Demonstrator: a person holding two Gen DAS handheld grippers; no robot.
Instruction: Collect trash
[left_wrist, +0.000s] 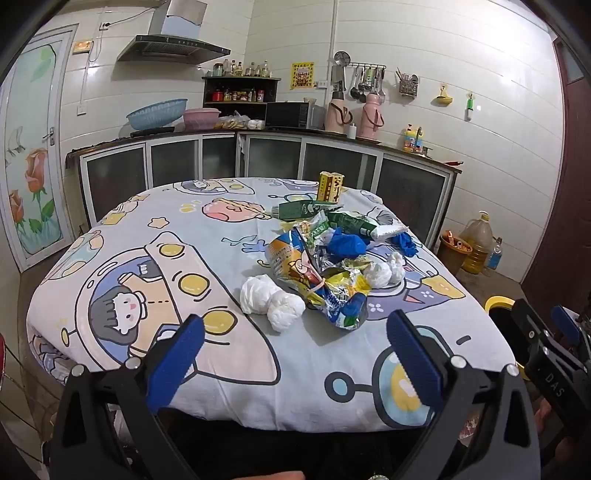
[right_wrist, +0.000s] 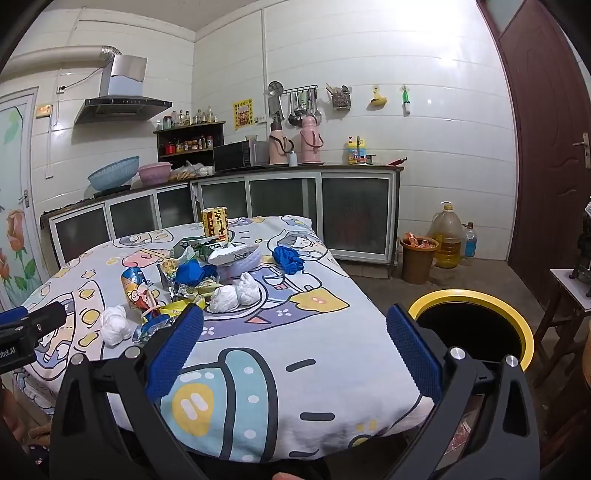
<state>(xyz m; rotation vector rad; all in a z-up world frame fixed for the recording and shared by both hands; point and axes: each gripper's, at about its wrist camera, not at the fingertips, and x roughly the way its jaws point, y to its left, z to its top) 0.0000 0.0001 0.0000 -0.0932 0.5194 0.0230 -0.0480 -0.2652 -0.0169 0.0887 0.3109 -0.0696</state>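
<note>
A heap of trash lies on a table under a cartoon-print cloth (left_wrist: 147, 258): crumpled white tissue (left_wrist: 269, 301), shiny snack wrappers (left_wrist: 325, 284), blue gloves (left_wrist: 347, 243), green cartons (left_wrist: 306, 208) and an upright yellow box (left_wrist: 331, 186). My left gripper (left_wrist: 295, 350) hovers open over the near edge, short of the tissue, nothing between its blue pads. My right gripper (right_wrist: 295, 350) stands open over the table's near right corner, also holding nothing. The same heap (right_wrist: 192, 280) lies ahead to its left. A yellow-rimmed black bin (right_wrist: 476, 295) stands on the floor right of the table.
Kitchen cabinets (left_wrist: 258, 155) with a microwave, flasks and basins run behind the table. A brown bin (right_wrist: 417, 258), an oil jug (right_wrist: 447, 236) and a bottle stand by the wall. A small wooden table (right_wrist: 569, 291) and a brown door (right_wrist: 546, 147) are at right.
</note>
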